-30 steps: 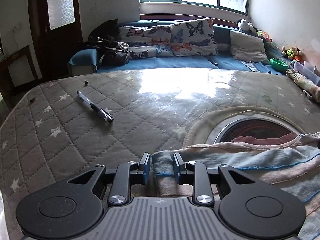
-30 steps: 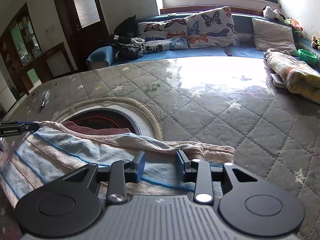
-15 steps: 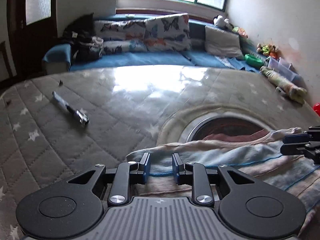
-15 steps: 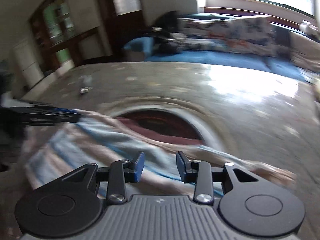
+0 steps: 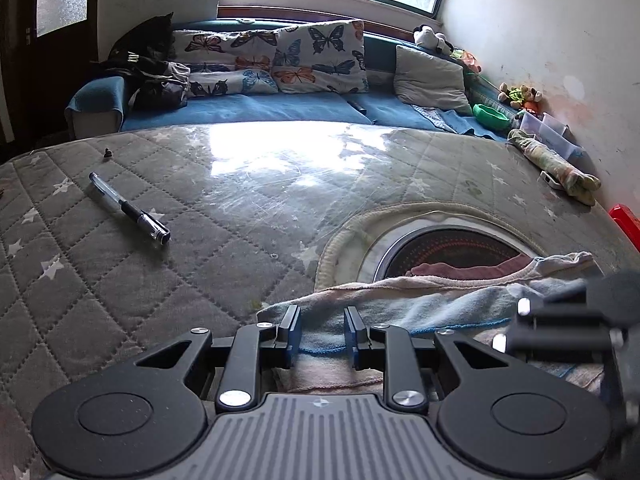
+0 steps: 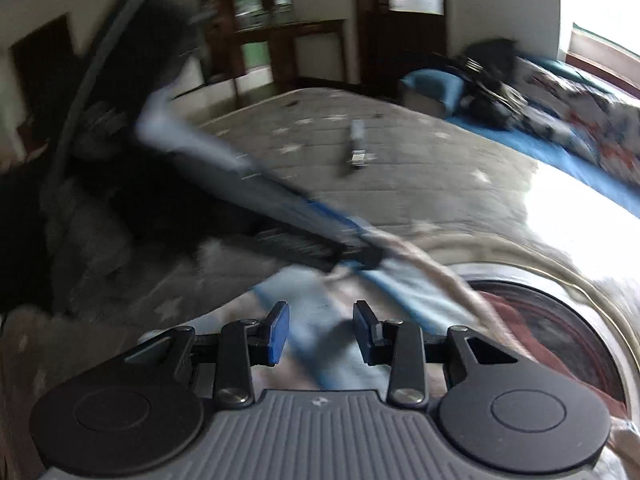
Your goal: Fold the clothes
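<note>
Left wrist view shows the left gripper pinching the near edge of the striped pale blue and pink garment on the grey quilted table cover, the right gripper likewise pinching it mid-fold, so next I judge it lays cloth flat before the black pen beyond.

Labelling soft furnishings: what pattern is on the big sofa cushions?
Butterflies, orange, blue and dark, on a pale ground: cushions. Sharpest in the left wrist view.
</note>
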A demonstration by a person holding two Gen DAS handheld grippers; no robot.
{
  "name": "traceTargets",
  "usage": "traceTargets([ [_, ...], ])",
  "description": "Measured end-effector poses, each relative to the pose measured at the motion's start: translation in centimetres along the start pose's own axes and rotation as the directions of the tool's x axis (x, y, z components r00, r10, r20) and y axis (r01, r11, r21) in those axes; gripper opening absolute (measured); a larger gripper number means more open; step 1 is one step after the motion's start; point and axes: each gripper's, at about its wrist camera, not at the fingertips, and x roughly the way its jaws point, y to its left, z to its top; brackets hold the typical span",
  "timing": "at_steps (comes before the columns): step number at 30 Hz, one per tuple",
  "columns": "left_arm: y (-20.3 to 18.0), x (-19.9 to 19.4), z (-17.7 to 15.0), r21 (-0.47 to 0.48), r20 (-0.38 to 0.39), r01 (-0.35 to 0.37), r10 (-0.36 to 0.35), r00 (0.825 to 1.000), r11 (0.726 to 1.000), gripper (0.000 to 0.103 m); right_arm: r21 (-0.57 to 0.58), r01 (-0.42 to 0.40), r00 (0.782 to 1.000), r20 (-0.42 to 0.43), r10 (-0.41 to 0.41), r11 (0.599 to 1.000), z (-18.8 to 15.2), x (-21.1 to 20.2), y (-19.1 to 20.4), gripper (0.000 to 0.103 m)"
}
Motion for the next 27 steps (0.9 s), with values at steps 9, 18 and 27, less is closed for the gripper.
traceTargets([
  [9,-0.5,0.0,-0.1,-0.001,0.003,-0.032,0.032,0.999,0.999,0.026,-0.203,-0.181,0.981,-0.103,0.163,0.962,-2.6,-1.7,7.4,0.035],
  [18,-3.0,-3.8,-2.0,-0.008,0.072,-0.082,0.083,0.994,0.997,0.026,-0.046,-0.026,0.998,-0.053,0.023,0.999,-5.7,-8.4,3.0,0.035],
  [27,-7.7,-5.6,-8.2,0.128,0.085,-0.113,0.102,0.991,0.985,0.026,0.123,0.201,0.978,-0.083,-0.191,0.972,-11.7,-12.7,-0.8,0.034],
])
